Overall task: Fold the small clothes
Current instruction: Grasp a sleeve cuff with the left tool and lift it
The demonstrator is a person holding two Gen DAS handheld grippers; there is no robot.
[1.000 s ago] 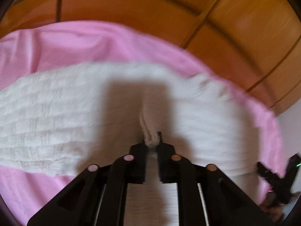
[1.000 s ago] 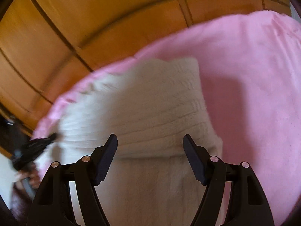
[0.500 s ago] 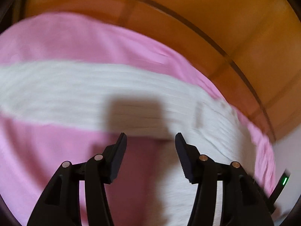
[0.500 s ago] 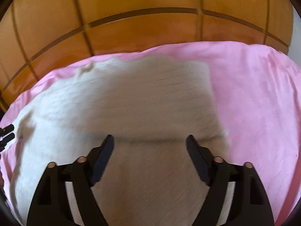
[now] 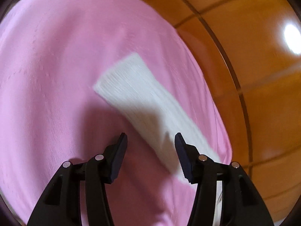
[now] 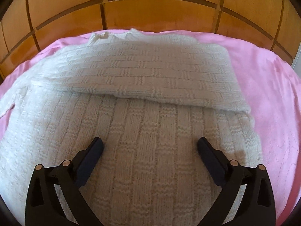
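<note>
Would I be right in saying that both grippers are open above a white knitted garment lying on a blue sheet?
Not quite: the sheet is pink, not blue, as the right wrist view shows. The rest holds: the left gripper and right gripper are both open above the white knitted garment.
</note>
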